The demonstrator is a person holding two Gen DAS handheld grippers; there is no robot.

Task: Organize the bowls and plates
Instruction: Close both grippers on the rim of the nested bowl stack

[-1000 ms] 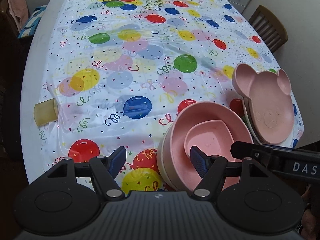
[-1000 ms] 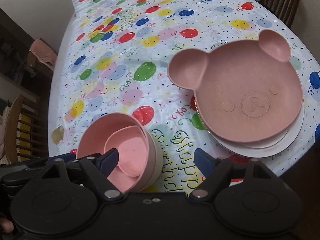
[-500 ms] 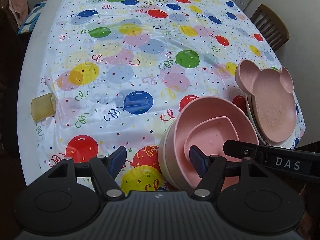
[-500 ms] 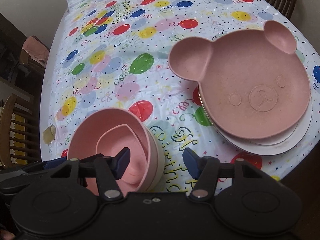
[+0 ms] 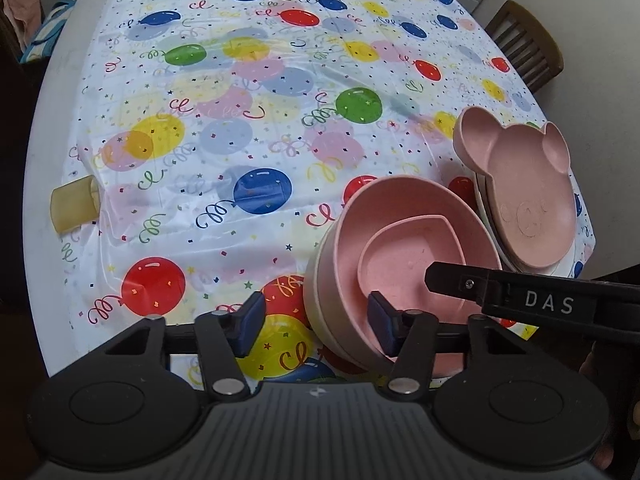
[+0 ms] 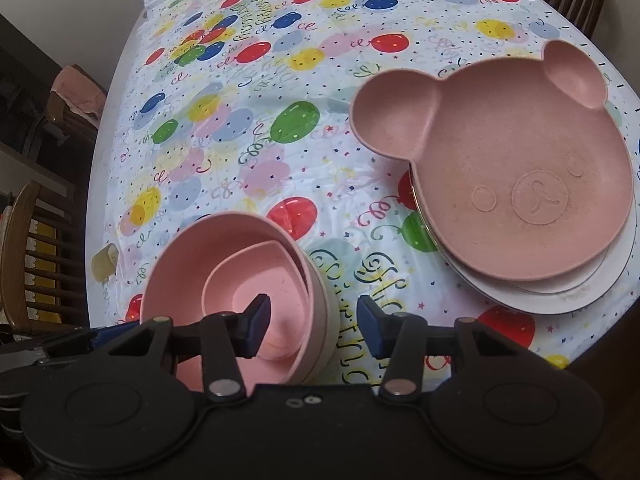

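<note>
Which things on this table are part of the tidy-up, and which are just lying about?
Part of the job:
- pink bowl stack, small bowl nested inside
- bear-shaped plate
- white plates beneath it

Just lying about:
- yellowish cup on its side
- balloon tablecloth
- chairs

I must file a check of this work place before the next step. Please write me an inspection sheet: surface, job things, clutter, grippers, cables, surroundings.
Surface: table under a balloon-print tablecloth.
Job's things: small pink bowl nested in a stack of bowls; bear-shaped pink plate on top of white plates.
Clutter: small yellowish cup at the table edge.
Grippers: left gripper and right gripper each straddle the bowl stack's rim, jaws closing, pads not yet pressing.
Cables: nothing seen.
Surroundings: wooden chairs, one with a pink cloth; plain wall.
</note>
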